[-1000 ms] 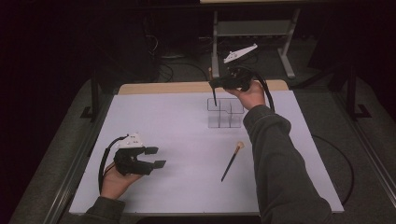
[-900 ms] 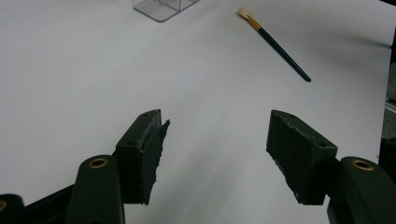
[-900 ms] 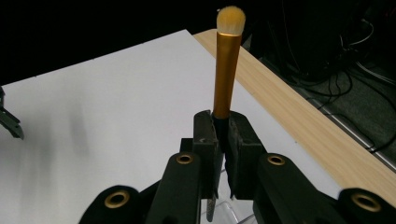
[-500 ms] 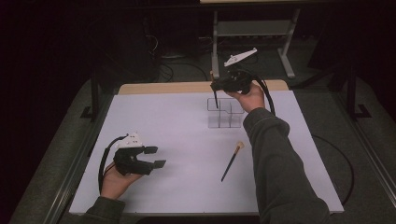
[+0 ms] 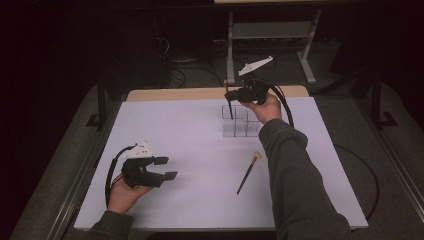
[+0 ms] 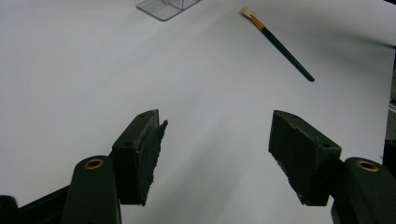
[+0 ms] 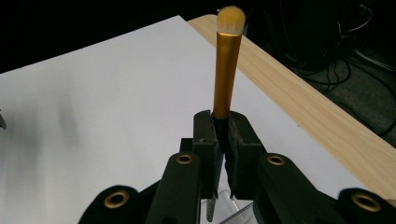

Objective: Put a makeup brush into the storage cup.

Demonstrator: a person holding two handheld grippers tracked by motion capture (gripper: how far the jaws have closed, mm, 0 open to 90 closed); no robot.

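The high view is looking forward and down on the whole white table (image 5: 200,150). The left gripper view is looking low across it, sharing the lying brush (image 6: 278,43) and clear organizer (image 6: 163,7). The right gripper view is looking closely toward the wooden edge (image 7: 303,102).

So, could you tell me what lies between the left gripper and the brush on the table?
Only bare white table between left gripper and brush, in the left gripper view.

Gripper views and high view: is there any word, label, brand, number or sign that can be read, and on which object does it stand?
None can be read.
Gold-ferruled makeup brush in the right gripper: no print shows.
Dark-handled brush lying on the white table sheet: no print shows.
Clear plastic compartment organiser: unmarked.
Left gripper: black jaws carry no lettering.
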